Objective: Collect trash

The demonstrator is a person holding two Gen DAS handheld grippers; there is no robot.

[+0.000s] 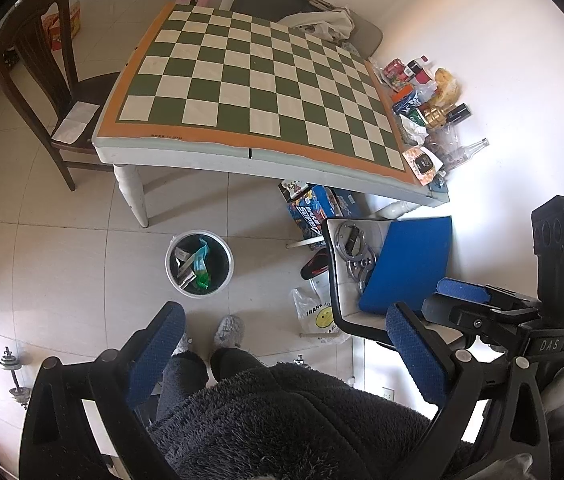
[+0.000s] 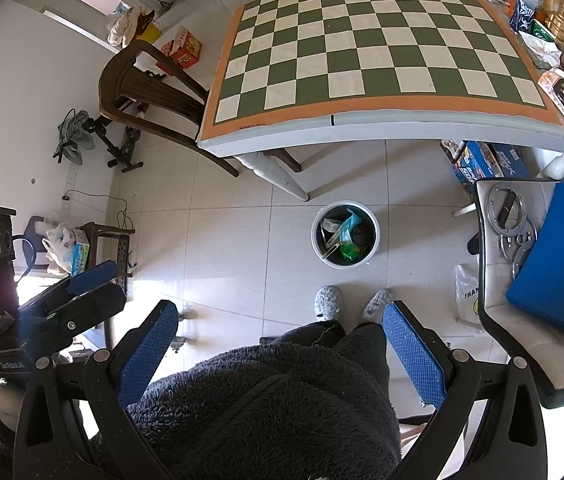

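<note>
**A lived-in room at home**

I am looking down into a home, a dining or living space. Pale floor tiles (image 2: 222,240) run under a white-legged table (image 1: 186,156) covered by a green-and-cream checkered cloth (image 1: 258,76), with a dark wooden chair (image 1: 42,80) drawn up beside it. Snack packets, cans and bottles (image 1: 426,108) crowd the table's far edge against a plain white wall (image 1: 502,60). A small round waste bin (image 2: 345,234) holding wrappers stands on the floor. I see fuzzy grey slippers (image 2: 328,302) on the feet below, dumbbells (image 1: 16,376) off to the side, and a carrier bag with a smiley face (image 1: 320,314) on the tiles.
</note>
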